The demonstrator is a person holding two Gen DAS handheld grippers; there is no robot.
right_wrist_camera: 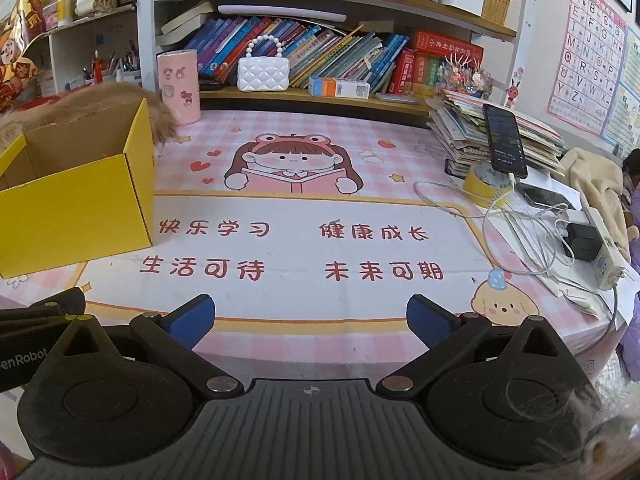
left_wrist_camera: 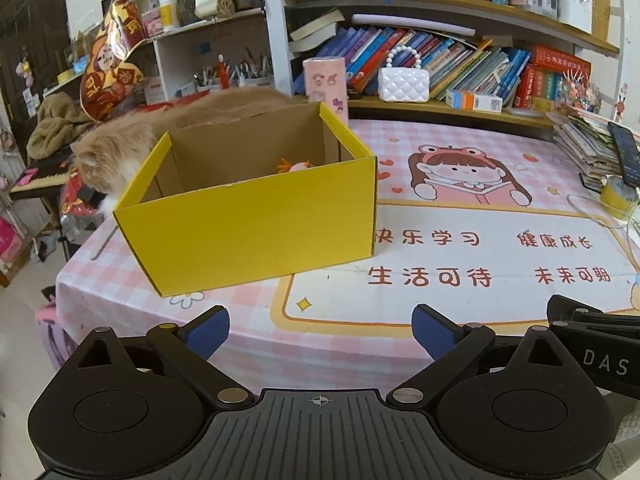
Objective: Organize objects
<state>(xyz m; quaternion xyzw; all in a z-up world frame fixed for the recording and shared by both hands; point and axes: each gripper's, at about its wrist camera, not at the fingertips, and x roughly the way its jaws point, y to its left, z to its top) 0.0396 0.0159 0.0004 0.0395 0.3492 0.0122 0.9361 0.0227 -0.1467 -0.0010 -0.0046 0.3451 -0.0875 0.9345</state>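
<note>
A yellow cardboard box (left_wrist_camera: 256, 232) stands open on the left of the pink cartoon desk mat (left_wrist_camera: 460, 256). A pink and orange toy (left_wrist_camera: 296, 166) lies inside it, mostly hidden by the front wall. The box also shows at the left of the right wrist view (right_wrist_camera: 80, 216). My left gripper (left_wrist_camera: 320, 332) is open and empty above the desk's near edge, in front of the box. My right gripper (right_wrist_camera: 310, 324) is open and empty above the mat's near edge (right_wrist_camera: 312, 240), to the right of the box.
A fluffy orange cat (left_wrist_camera: 120, 148) lies behind the box. A pink cylinder (right_wrist_camera: 179, 86) and a white pearl-handled purse (right_wrist_camera: 263, 72) stand at the back. At the right are a book stack (right_wrist_camera: 488, 128) with a phone (right_wrist_camera: 505, 140), a yellow tape roll (right_wrist_camera: 486, 184), cables and a power strip (right_wrist_camera: 606, 248).
</note>
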